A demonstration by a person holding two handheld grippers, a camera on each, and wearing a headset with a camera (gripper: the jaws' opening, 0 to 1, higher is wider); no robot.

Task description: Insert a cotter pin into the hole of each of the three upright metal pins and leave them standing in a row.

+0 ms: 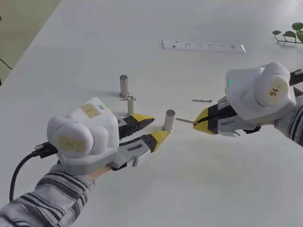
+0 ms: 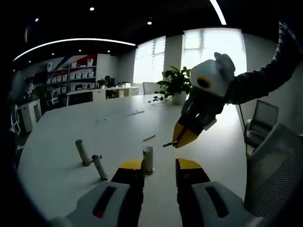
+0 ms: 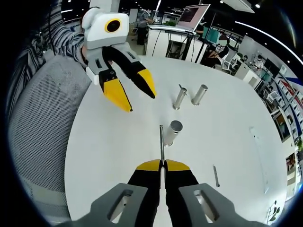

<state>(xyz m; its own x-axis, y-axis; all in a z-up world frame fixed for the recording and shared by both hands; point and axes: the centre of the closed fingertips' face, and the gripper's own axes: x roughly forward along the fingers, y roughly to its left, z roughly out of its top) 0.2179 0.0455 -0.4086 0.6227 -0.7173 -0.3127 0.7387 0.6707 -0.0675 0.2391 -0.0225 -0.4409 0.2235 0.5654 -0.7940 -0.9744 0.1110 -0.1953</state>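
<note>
Three upright metal pins stand on the white table. The far pin (image 1: 123,85) is bare. The middle pin (image 1: 130,106) has a cotter pin through its top. The near pin (image 1: 169,120) (image 2: 148,159) (image 3: 173,132) stands just ahead of the spread tips of my left gripper (image 1: 159,126) (image 2: 160,165), which is open and holds nothing. My right gripper (image 1: 201,122) (image 3: 162,165) is shut on a cotter pin (image 1: 184,121) (image 3: 161,142). The cotter pin's free end points at the near pin's top, a short way off it.
A loose cotter pin (image 1: 202,100) (image 3: 216,176) lies on the table behind the right gripper. A white power strip (image 1: 203,46) lies at the far side, and plant leaves (image 1: 289,35) reach in at the far right corner.
</note>
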